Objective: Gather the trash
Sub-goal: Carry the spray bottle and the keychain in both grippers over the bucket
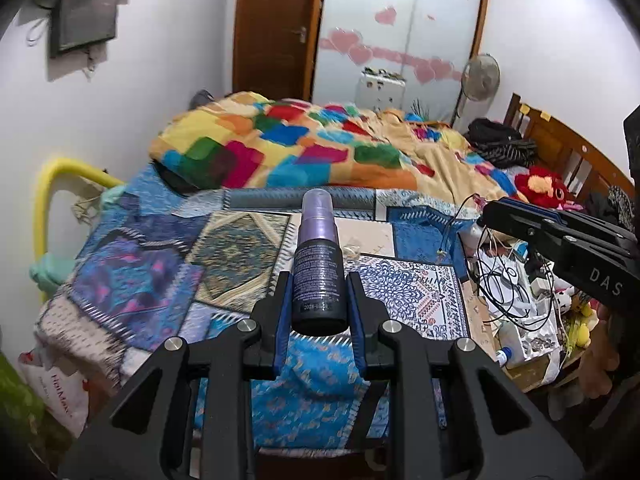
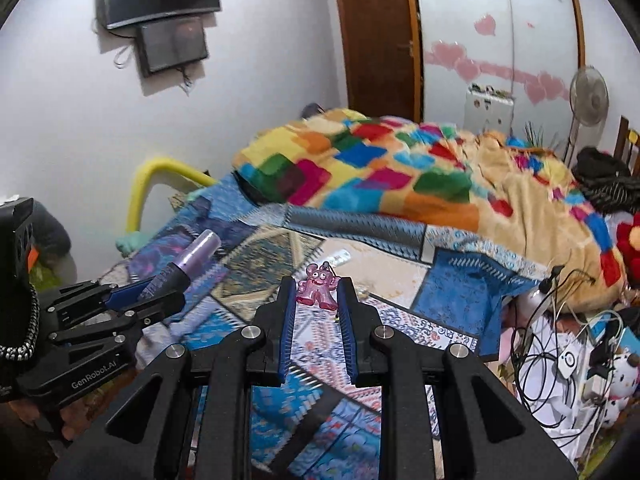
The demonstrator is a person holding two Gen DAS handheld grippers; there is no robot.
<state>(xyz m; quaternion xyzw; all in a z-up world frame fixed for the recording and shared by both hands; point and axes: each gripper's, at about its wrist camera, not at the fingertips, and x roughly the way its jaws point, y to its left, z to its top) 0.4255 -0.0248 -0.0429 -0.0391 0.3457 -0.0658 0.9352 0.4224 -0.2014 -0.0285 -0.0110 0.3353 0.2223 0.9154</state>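
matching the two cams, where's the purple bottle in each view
Left wrist: purple bottle at centre, clamped in the left gripper.
Right wrist: bottle at left, sticking out of that gripper.
Shared landmark: the colourful blanket behind it.

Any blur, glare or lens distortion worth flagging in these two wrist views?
Left wrist view: strong fisheye bending with dark corners; the spray bottle in the left gripper is sharp, the patchwork blanket smeared. Right wrist view: same bending; the pink figurine in the right gripper is crisp, the blanket soft. No harsh glare.
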